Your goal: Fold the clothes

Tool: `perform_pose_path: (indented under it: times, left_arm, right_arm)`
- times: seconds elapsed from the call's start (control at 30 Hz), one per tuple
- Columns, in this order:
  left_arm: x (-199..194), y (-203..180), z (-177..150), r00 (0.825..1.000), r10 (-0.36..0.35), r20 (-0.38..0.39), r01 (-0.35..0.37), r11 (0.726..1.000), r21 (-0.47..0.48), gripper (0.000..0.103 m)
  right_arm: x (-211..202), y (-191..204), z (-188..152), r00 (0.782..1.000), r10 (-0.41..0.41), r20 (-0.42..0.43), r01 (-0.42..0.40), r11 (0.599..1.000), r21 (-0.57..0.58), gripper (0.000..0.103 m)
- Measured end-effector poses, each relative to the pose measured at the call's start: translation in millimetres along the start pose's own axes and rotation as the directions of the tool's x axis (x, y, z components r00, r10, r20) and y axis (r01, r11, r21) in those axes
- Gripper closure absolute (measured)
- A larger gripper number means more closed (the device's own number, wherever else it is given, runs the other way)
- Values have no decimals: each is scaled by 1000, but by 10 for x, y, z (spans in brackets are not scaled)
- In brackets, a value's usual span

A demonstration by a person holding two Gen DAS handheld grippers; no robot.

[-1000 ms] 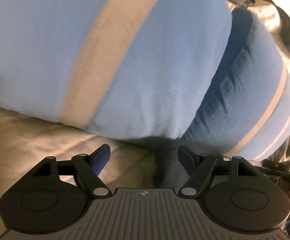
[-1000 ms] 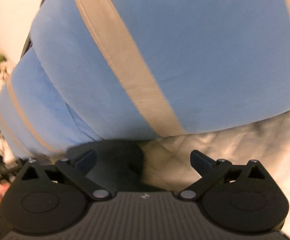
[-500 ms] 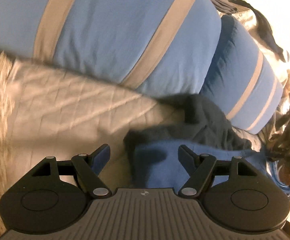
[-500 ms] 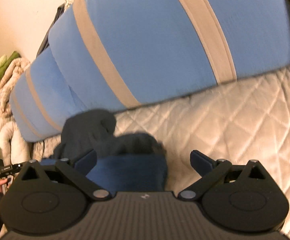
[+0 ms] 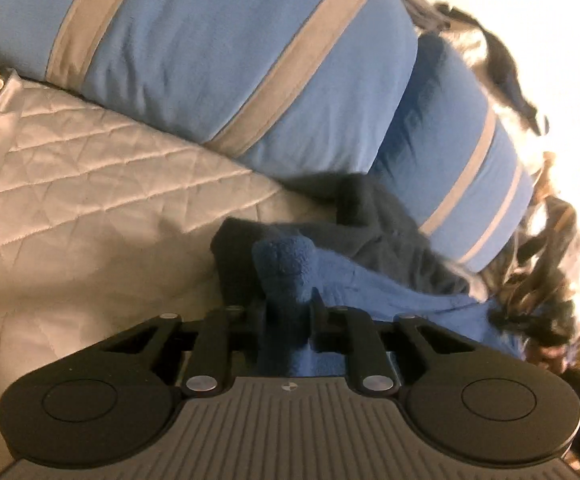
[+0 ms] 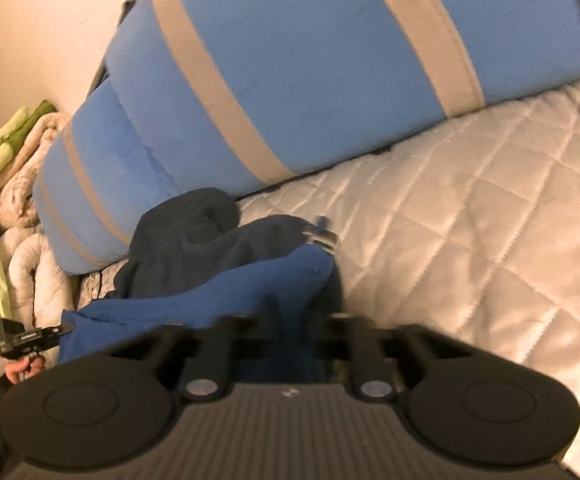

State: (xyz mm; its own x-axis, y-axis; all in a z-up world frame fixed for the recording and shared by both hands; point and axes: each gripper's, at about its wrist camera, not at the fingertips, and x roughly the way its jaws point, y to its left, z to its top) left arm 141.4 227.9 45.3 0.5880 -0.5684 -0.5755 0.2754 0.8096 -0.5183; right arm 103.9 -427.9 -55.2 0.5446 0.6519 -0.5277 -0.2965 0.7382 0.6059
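Left gripper [image 5: 288, 312], jaws closing, pinches a blue fleece garment [image 5: 286, 276]; right gripper [image 6: 290, 320], blurred, clamps its edge, fingertips hidden by cloth.

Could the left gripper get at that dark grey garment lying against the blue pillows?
Probably not right now: the left gripper is closing on the blue fleece, so it is occupied. The dark grey garment lies just beyond, uncovered.

Warm, yellowish indoor light. Left wrist view: blown-out glare from 1 to 3 o'clock, detail lost there. Right wrist view: right hand-held gripper [image 6: 290, 320] smeared by motion blur. Fisheye bends the striped pillows [image 5: 226, 64] at both rims; quilt [image 6: 490, 216] sheen bright.
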Motion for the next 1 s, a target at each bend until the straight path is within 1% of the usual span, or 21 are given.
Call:
perform_pose_path:
  times: [0.03,0.1,0.23,0.33,0.4,0.5,0.57,0.73,0.9,1.0]
  left_arm:
    - [-15,-40,4,1000,10,3,-10,1000,13,85]
    - [-106,-65,68,999,-34,29,34,999,-7,86]
    - [-299,-153,266,995,-43,86,40,999,33,86]
    - [-386,-226,415,992,-42,119,35,998,59,86]
    - [-383,-263,508,992,-24,125,15,997,69,86]
    - [-302,-346,649,992,11,128,-24,995,96,86]
    - [-235,-382,757,990,23,137,-38,994,103,86]
    - [-33,-387,1023,986,54,159,-71,993,99,86]
    - [310,-310,1150,983,110,145,-125,988,95,86]
    - [543,-212,1130,981,145,130,-155,985,77,86]
  right_arm:
    - [-29,72,3,1000,-5,22,6,999,-36,94]
    - [-101,168,39,999,2,53,1,998,-65,95]
    - [-250,341,189,994,4,114,8,995,-99,95]
    - [-368,435,319,984,36,175,-19,995,-100,95]
    - [-389,475,407,980,38,196,-18,995,-101,95]
    - [-328,541,542,979,16,201,8,993,-115,95]
    - [-255,566,633,979,-3,206,28,993,-118,95]
    - [-55,562,882,974,-38,225,63,992,-105,95]
    - [222,506,1059,973,-73,221,96,991,-96,95]
    - [412,436,1104,973,-95,212,114,990,-80,95]
